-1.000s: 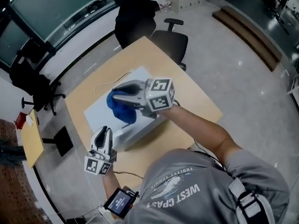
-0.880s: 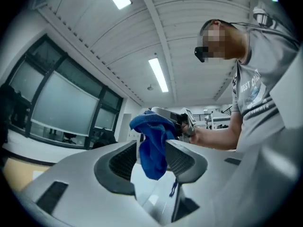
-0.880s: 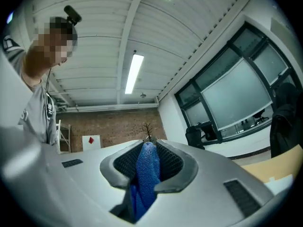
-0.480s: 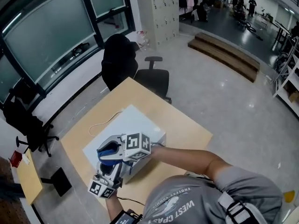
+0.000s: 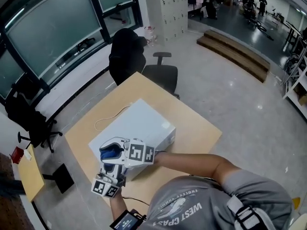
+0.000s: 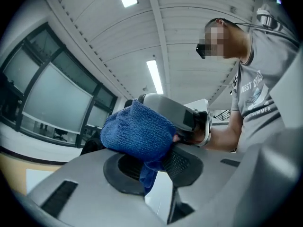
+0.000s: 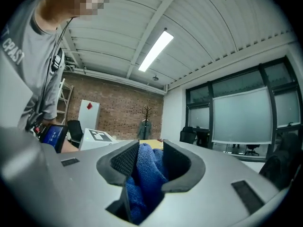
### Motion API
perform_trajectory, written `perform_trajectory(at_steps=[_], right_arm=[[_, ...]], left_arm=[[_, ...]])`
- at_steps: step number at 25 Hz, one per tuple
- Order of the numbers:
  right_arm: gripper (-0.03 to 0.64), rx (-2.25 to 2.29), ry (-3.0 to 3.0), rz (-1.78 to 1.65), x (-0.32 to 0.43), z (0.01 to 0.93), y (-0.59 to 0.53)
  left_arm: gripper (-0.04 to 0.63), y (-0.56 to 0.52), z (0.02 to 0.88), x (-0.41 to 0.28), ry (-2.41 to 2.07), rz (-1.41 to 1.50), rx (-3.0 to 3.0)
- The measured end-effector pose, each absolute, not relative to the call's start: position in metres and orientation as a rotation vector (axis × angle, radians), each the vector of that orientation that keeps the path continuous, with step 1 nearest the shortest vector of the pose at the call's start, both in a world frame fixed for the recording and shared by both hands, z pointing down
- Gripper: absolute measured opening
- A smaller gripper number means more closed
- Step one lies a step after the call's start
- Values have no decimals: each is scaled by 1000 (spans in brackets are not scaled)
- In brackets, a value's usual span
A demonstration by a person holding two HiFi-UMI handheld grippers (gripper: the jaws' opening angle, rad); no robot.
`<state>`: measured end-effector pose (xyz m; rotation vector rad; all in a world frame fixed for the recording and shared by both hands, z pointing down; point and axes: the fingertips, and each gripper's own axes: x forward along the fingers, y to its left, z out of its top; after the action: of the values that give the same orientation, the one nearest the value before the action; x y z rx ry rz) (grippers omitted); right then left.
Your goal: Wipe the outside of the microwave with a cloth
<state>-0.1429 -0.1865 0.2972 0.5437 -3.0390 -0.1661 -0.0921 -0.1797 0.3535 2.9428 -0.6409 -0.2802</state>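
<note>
the white box-shaped microwave sits mid light wooden table. the right gripper, clamped on the bunched blue terry cloth, has swept from the top's middle to its near-left corner, above the left gripper, whose jaws stand narrowly apart. top pass probably finished; sides remain.

Wooden table, black chair, glossy floor

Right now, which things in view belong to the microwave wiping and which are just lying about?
Belongs to the job: microwave; blue cloth; right hand-held gripper, shut on the cloth; left hand-held gripper, next to the cloth.

Just lying about: office chair behind the table; second chair, draped in black; white cable on the table.
</note>
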Motion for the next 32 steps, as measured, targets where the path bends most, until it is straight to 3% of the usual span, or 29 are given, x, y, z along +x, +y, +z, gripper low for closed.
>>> perform_trajectory(at_steps=[7,15,23,32], right_arm=[[161,664,-3097,-139,-114,267,-197],[161,902,-3133,-77,-84,274,-244],[161,1197,-2993,101,-20,314,-263],[161,1438,-2793,217,47,353,-246]], left_arm=[[92,-188,328,-87,-725,-327,2980],[91,-233,370,-191,-1146,-241,2867],[92,-271,459,-269,-1556,523,2848],[91,-282,558,-271,-1439,1109,2806]])
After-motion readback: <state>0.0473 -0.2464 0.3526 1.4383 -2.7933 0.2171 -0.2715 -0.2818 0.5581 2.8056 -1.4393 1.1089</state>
